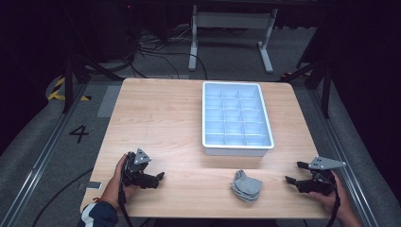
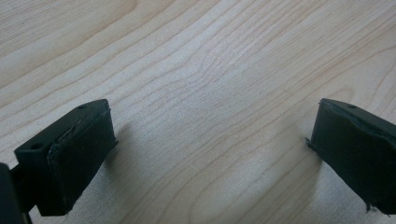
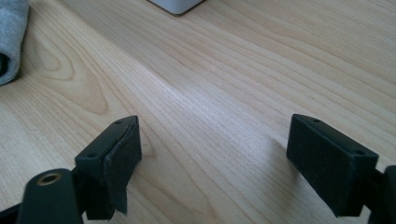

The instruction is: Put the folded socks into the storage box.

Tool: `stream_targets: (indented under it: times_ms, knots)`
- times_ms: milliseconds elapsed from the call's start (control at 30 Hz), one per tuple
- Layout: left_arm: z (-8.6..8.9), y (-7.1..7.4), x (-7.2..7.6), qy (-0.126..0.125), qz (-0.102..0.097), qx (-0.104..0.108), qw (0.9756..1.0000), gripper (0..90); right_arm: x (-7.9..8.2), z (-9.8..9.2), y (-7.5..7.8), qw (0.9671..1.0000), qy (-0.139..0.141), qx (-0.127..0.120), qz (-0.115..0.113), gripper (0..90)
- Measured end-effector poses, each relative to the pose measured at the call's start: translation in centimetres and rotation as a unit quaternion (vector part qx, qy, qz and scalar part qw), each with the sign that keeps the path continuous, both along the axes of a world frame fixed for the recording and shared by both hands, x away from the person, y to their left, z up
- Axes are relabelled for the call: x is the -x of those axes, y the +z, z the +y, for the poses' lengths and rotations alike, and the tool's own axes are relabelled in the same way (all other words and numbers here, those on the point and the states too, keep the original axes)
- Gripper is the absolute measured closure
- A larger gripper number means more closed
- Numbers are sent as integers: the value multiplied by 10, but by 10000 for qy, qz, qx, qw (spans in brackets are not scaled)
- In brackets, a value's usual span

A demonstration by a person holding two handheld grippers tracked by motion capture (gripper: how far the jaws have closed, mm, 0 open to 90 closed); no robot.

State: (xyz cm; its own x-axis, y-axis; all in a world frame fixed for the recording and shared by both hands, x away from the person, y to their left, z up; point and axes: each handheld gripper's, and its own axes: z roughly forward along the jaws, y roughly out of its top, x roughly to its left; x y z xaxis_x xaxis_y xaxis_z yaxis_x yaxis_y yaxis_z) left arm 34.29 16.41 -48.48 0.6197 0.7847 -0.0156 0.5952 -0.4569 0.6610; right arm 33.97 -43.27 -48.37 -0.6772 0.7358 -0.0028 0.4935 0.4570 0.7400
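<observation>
A small heap of grey socks (image 1: 246, 186) lies near the front edge of the wooden table (image 1: 156, 123), between the two hands. Behind it stands a white tray (image 1: 205, 118) with several small compartments, all looking bare. My left gripper (image 1: 160, 178) rests low at the front left, its jaws wide apart over bare wood (image 2: 210, 140), nothing between them. My right gripper (image 1: 294, 172) sits at the front right, pointing left toward the socks (image 3: 11, 37), open and empty. The tray's corner (image 3: 176, 5) peeks in at the top of the right gripper view.
The table's front edge runs close under both hands. Beyond the far edge stand a white frame leg (image 1: 194, 38) and loose cables (image 1: 151, 47) on the grey floor. Bare wood stretches left of the tray.
</observation>
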Motion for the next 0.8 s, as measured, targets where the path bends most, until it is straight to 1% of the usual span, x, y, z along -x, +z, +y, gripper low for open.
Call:
stream_targets:
  times_ms: [200,233,300,400,633,733,800]
  knots:
    - [2,0,3,51,5,14,10000,4,-1,0,0,10000,8,2,1,180]
    - [3,0,2,-17,-56,-39,10000,4,-1,0,0,10000,3,1,2,178]
    - [4,0,3,-26,-37,-9,10000,4,-1,0,0,10000,0,2,-1,177]
    - [4,0,2,-46,-46,-31,10000,3,-1,0,0,10000,-11,7,12,166]
    - [4,0,3,-16,-22,0,10000,4,-1,2,0,10000,-76,49,20,160]
    - [4,0,3,-18,-17,3,10000,3,-2,2,1,9999,-48,65,60,162]
    - [4,0,3,-14,-16,4,10000,3,-2,1,2,9999,22,101,97,162]
